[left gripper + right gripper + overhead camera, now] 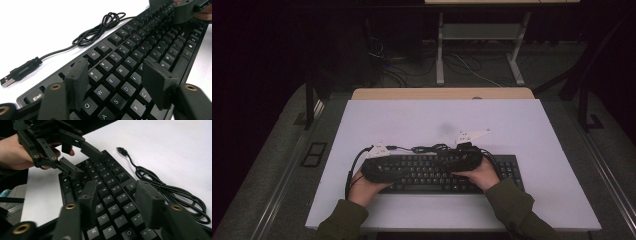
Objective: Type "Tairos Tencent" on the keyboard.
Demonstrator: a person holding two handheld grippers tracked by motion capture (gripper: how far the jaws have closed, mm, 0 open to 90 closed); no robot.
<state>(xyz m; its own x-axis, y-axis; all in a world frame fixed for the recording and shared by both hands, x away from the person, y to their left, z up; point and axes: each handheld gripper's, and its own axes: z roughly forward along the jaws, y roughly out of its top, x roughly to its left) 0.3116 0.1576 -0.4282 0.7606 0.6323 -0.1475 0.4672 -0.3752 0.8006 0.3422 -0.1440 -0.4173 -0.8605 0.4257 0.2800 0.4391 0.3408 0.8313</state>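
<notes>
A black keyboard (447,174) lay flat near the front edge of the white counter (412,120), its long side running across. No box, tray or bin stood on the counter; the keyboard and its lead were the things on it.

The left tongs (117,82) hung just over the left end of the keyboard, above the letter rows, jaws parted about halfway with nothing between them but keys below. Whether the pads touched a key I couldn't tell. The right tongs (117,202) hovered over the middle rows the same way, jaws moderately apart and gripping nothing. From the right gripper view the left tongs (72,157) showed farther off as an open linkage of thin black bars with brass-coloured pivots, a hand (17,152) behind them.

The keycaps were matte black, squarish with rounded tops and pale legends, set in a low frame of smooth dark plastic. The jaws looked like blocky, rough-faced black wedges, rather foam-like at the pads. A thin, glossy black cable (100,27) lay coiled in loose loops on the counter just behind the keyboard, ending in a flat metal USB plug (6,81) lying free. The counter's top was plain, smooth and faintly lilac. Both sleeves (342,220) were olive cloth.
</notes>
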